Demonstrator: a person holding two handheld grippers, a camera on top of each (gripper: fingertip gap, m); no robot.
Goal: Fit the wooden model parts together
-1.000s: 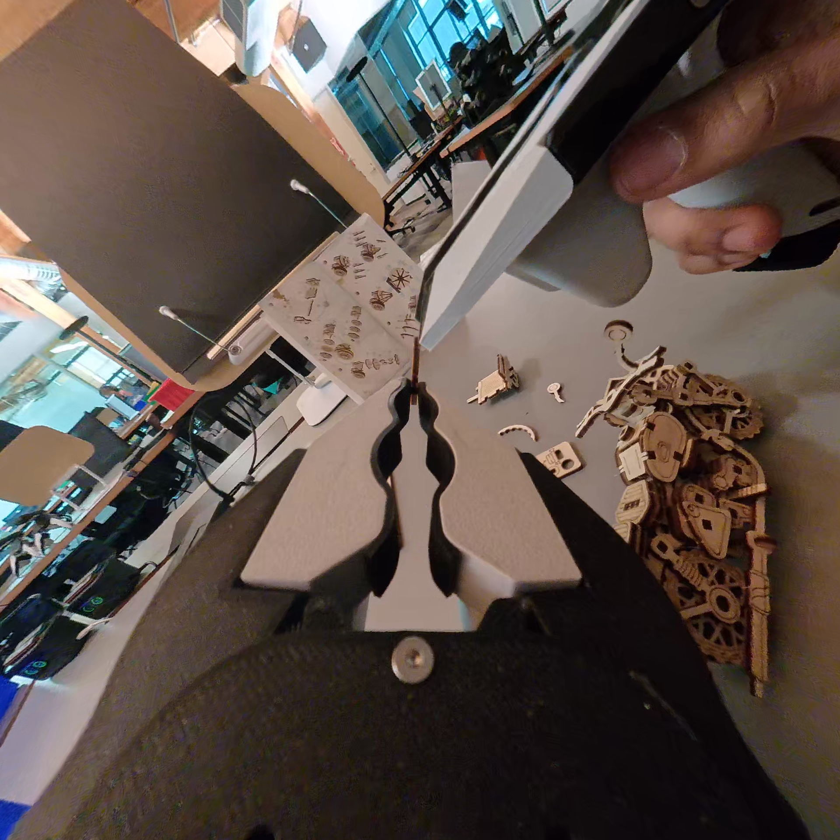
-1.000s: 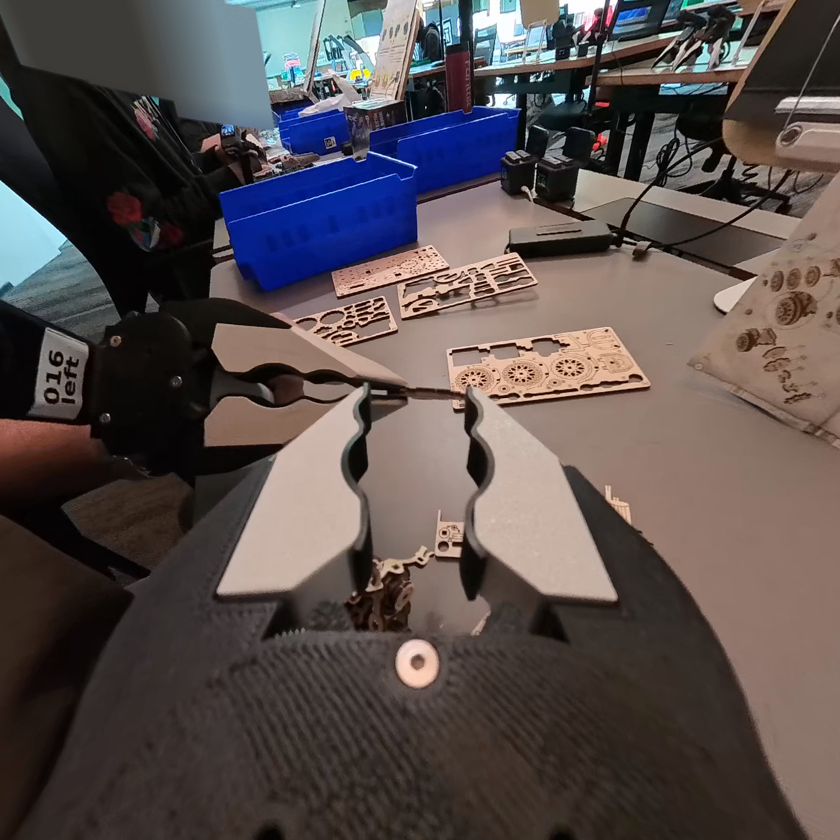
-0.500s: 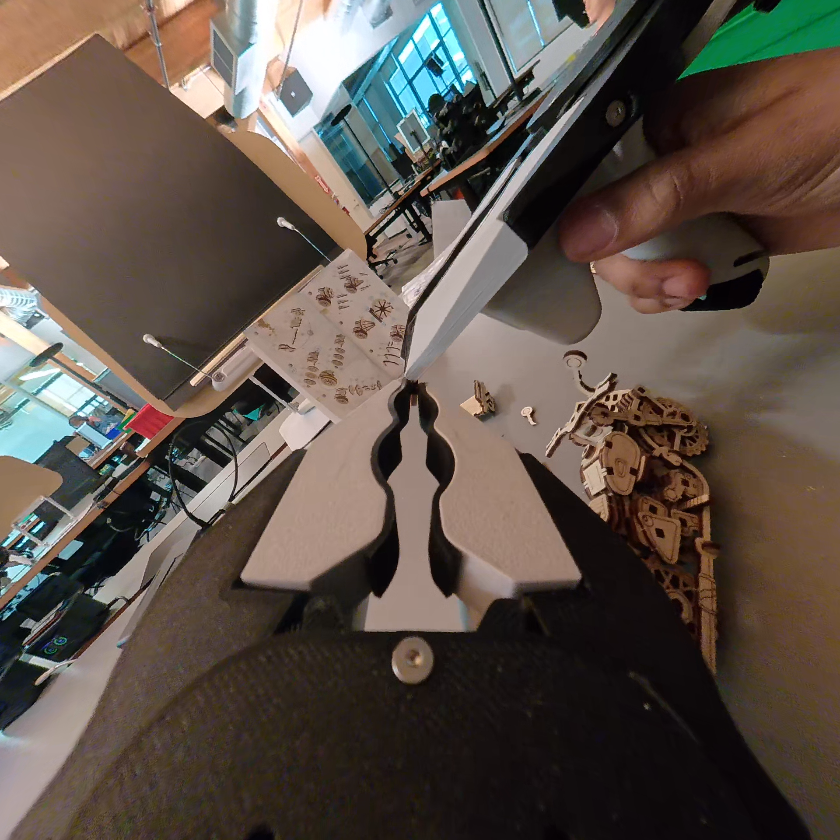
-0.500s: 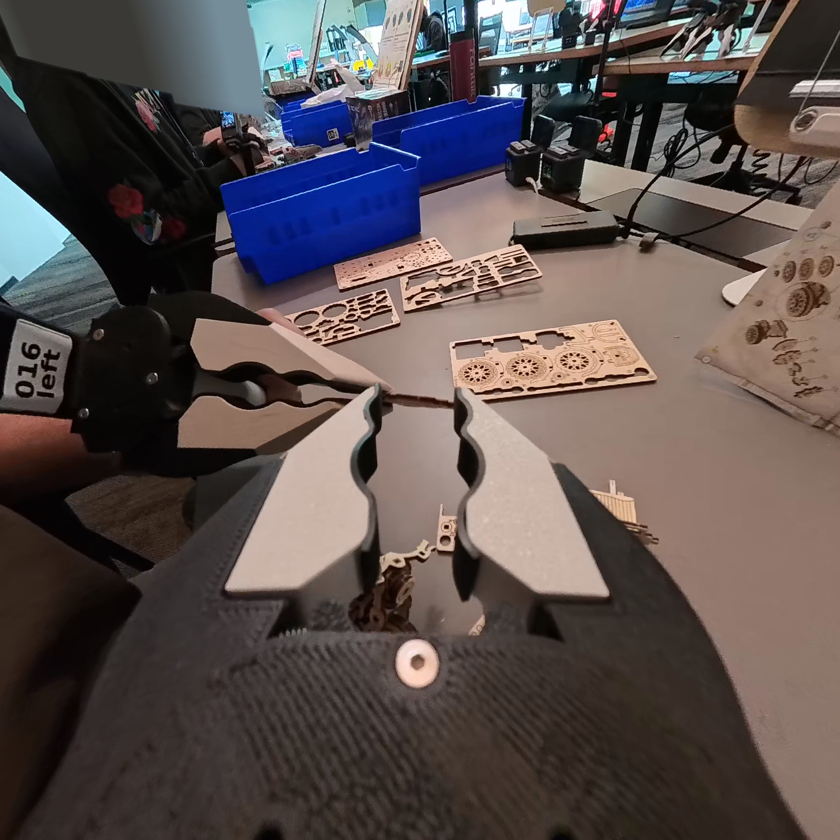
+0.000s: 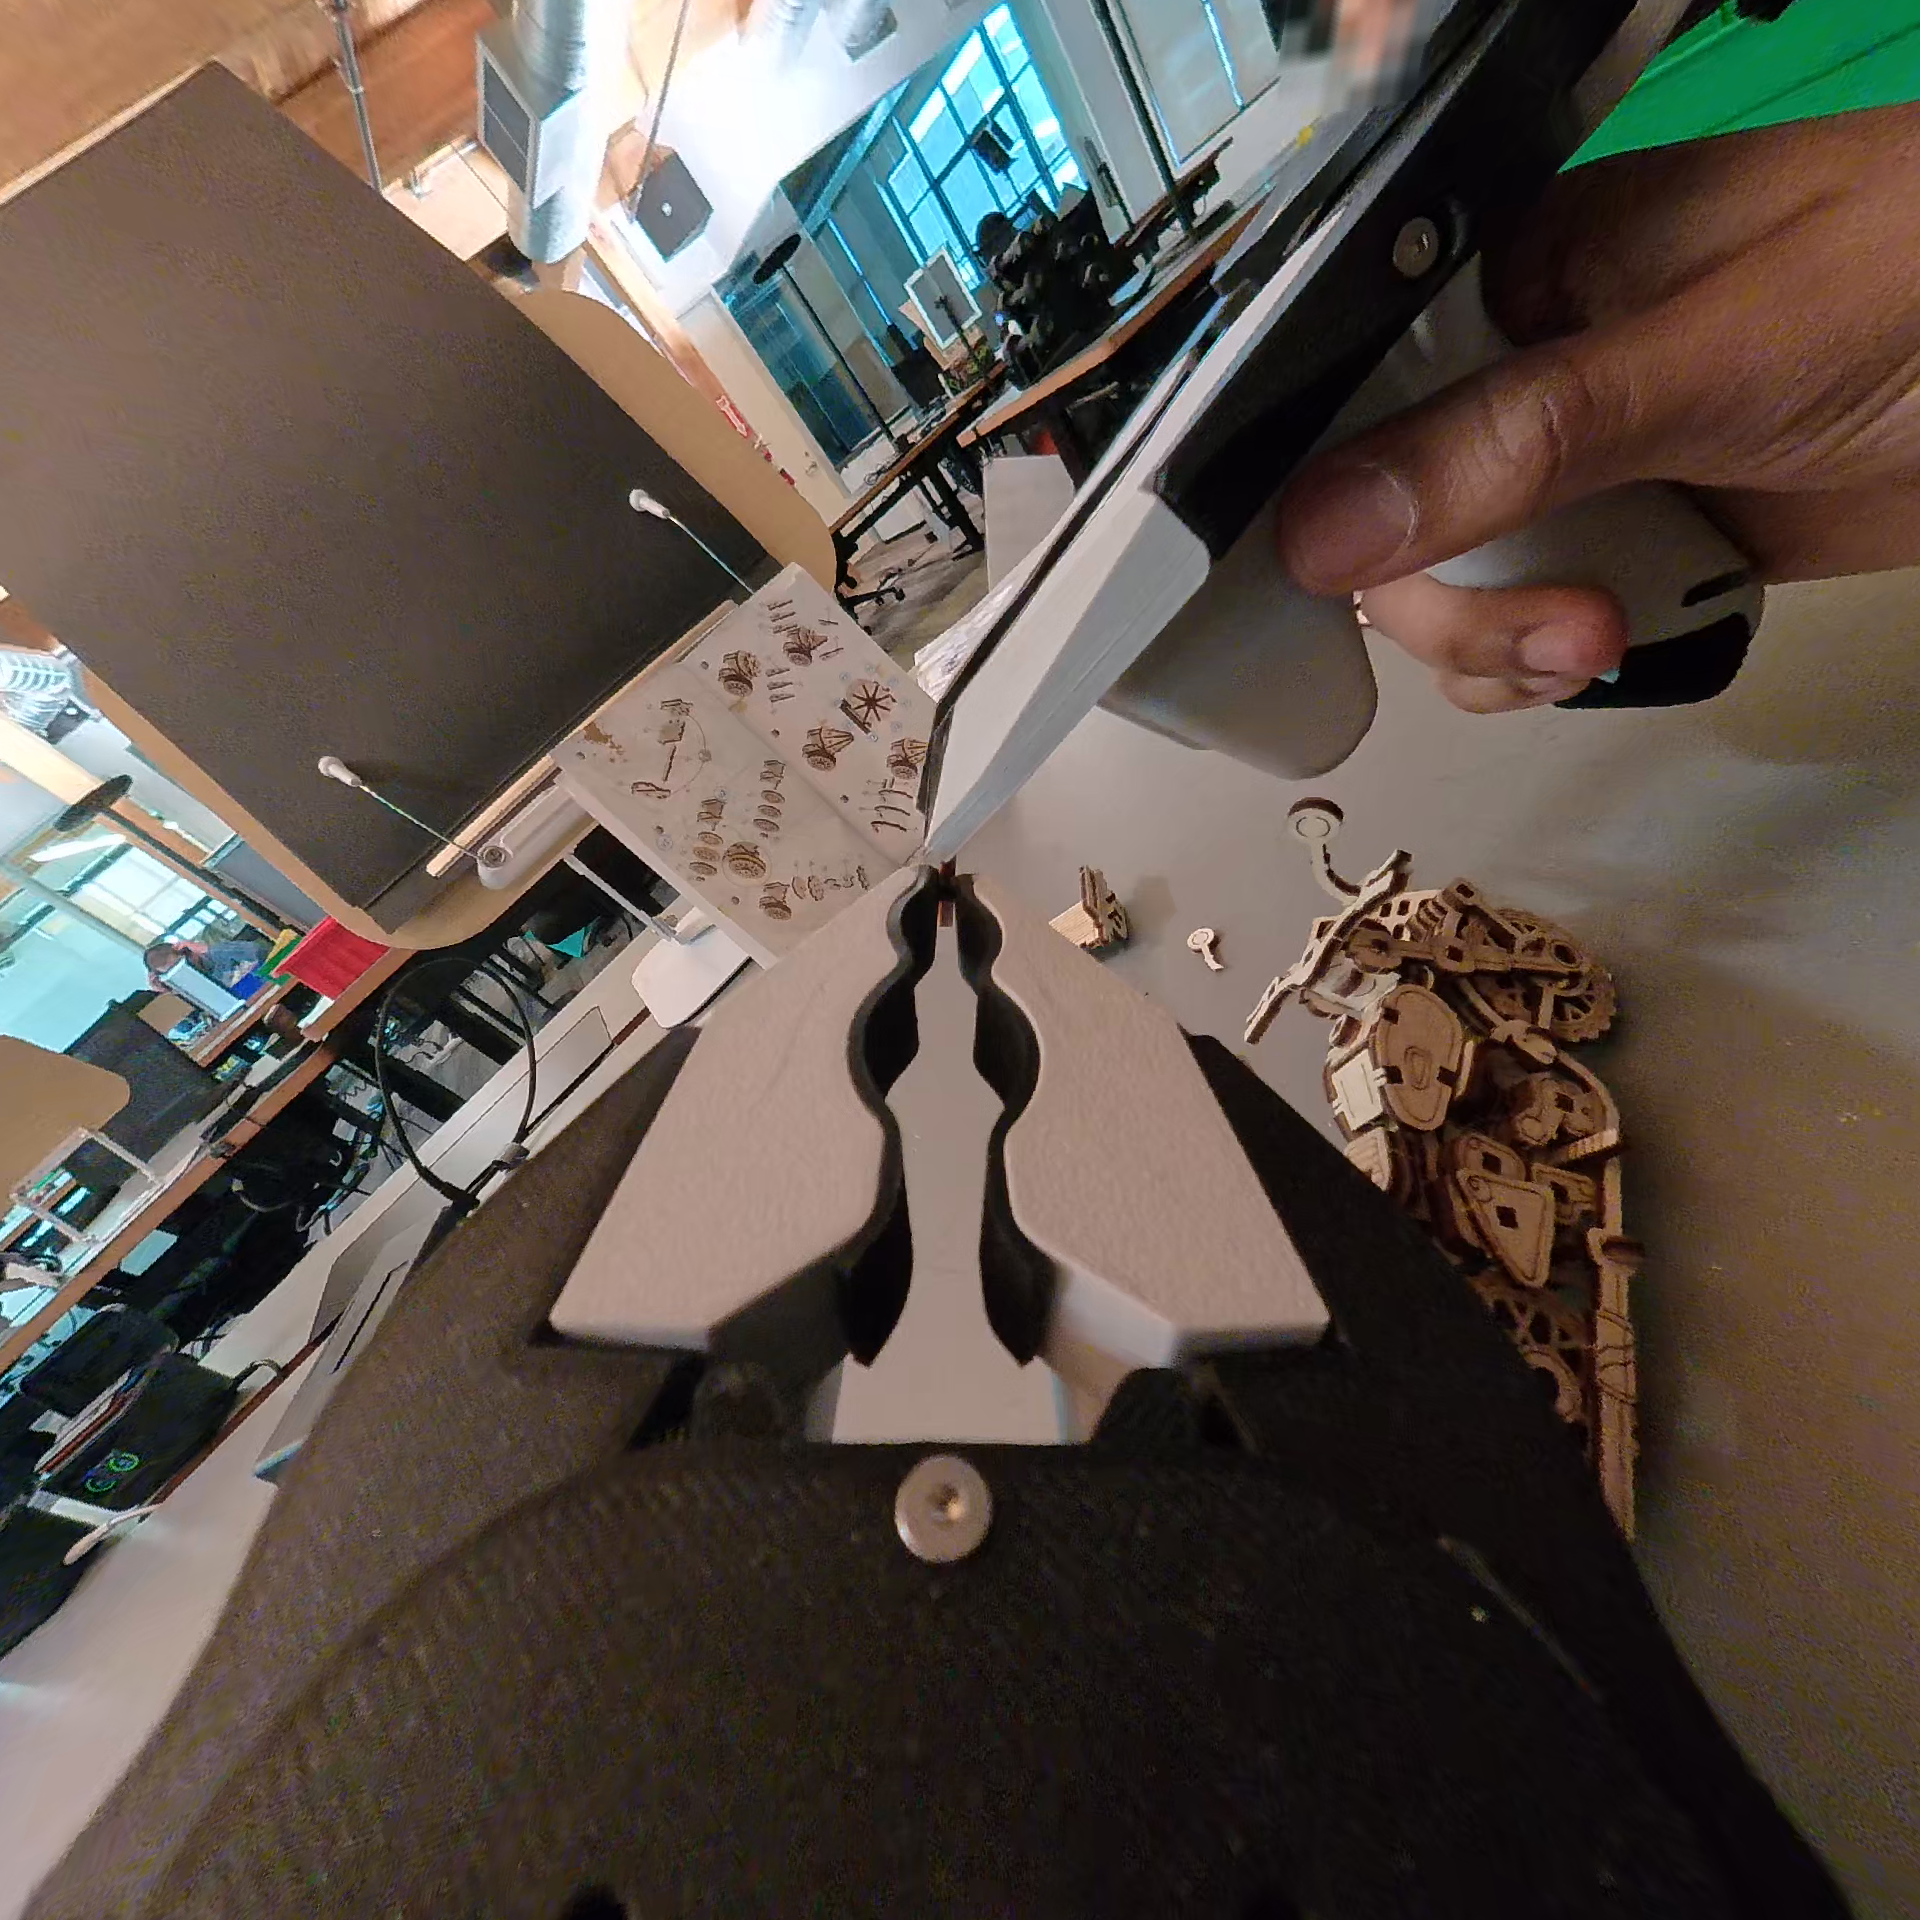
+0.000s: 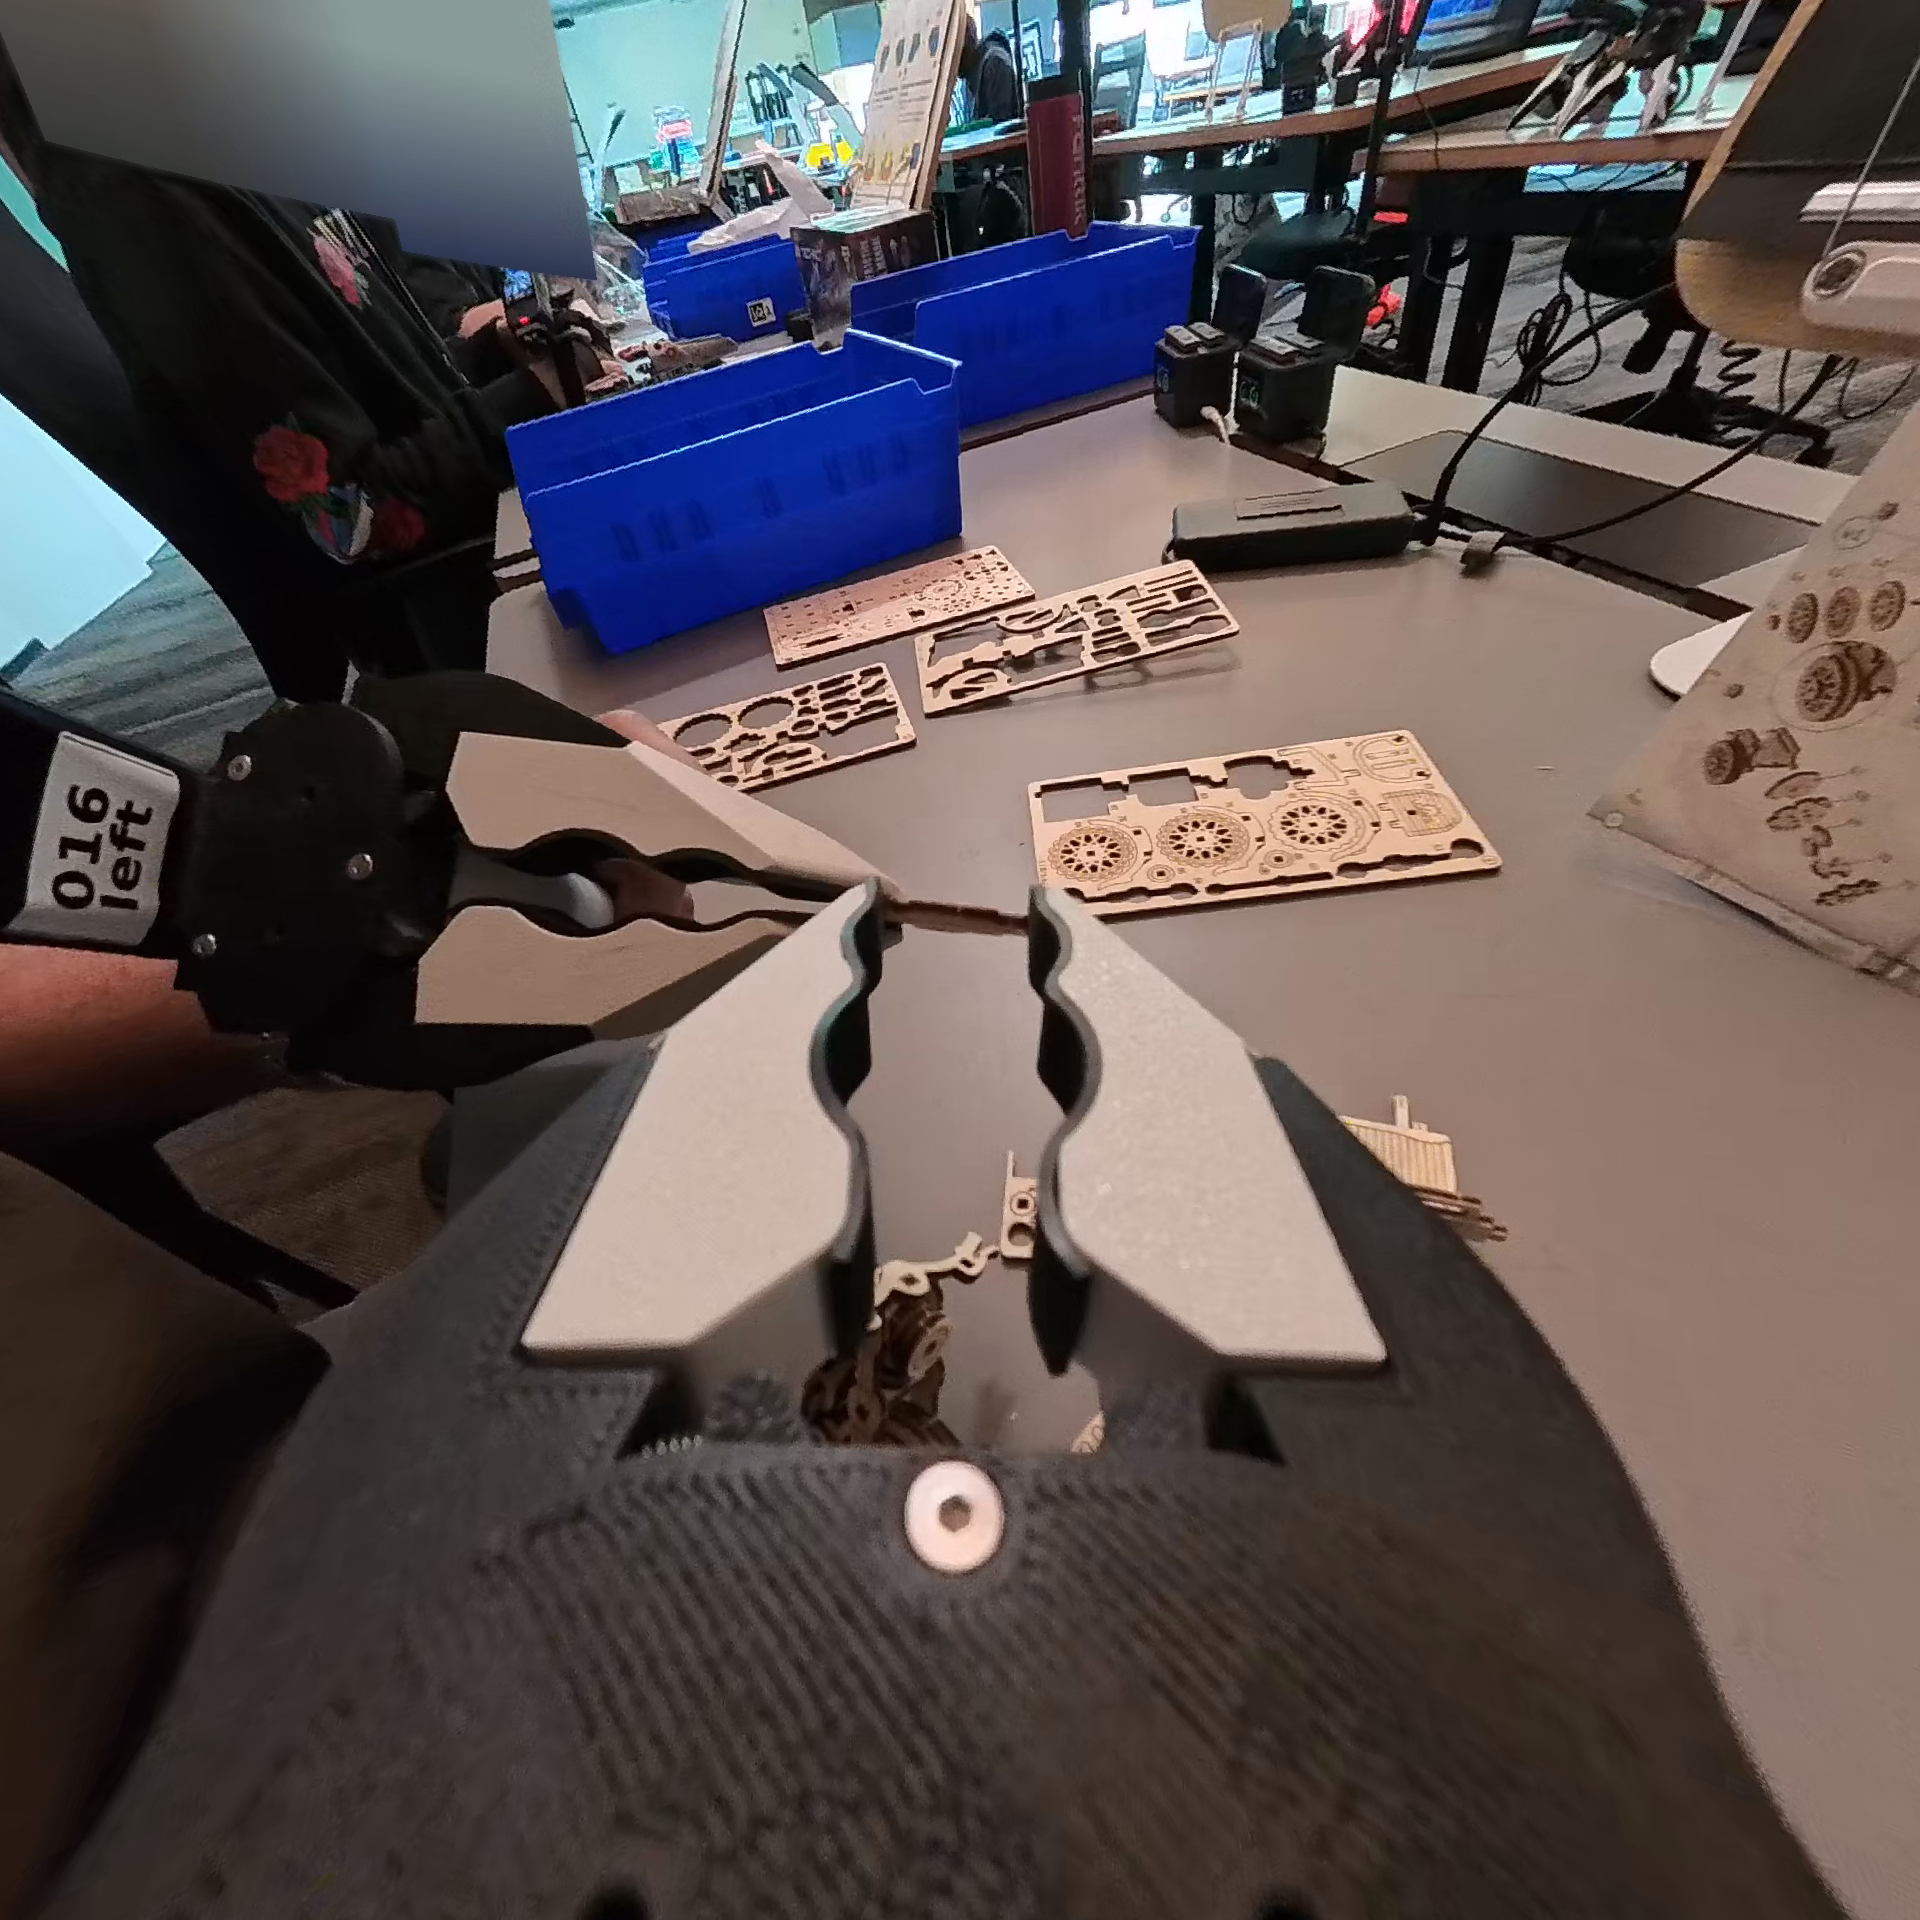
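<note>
My left gripper [image 5: 943, 885] is shut on a thin dark wooden strip [image 5: 943, 906], pinched at its tips and held above the table. In the right wrist view the left gripper [image 6: 821, 891] reaches in from the left, and the strip [image 6: 961, 914] sticks out of it across the gap of my right gripper [image 6: 956, 909]. The right jaws stand partly apart, one on each end of the strip. In the left wrist view the right gripper [image 5: 930, 831] comes down from the upper right to the left fingertips. A half-built wooden model [image 5: 1455, 1060] lies on the grey table [image 5: 1714, 935].
Small loose parts [image 5: 1096, 914] lie near the model. Several cut-out wooden sheets [image 6: 1257, 821] lie farther out, with blue bins [image 6: 738, 488] and a black power brick [image 6: 1288, 525] behind. An instruction sheet [image 6: 1808, 748] stands at right. A person in dark clothes [image 6: 312, 468] is at left. The grippers are tip to tip, or close to it.
The right jaws have narrowed a little around the strip. The left gripper has kept its hold; both grippers have shifted slightly above the table.
</note>
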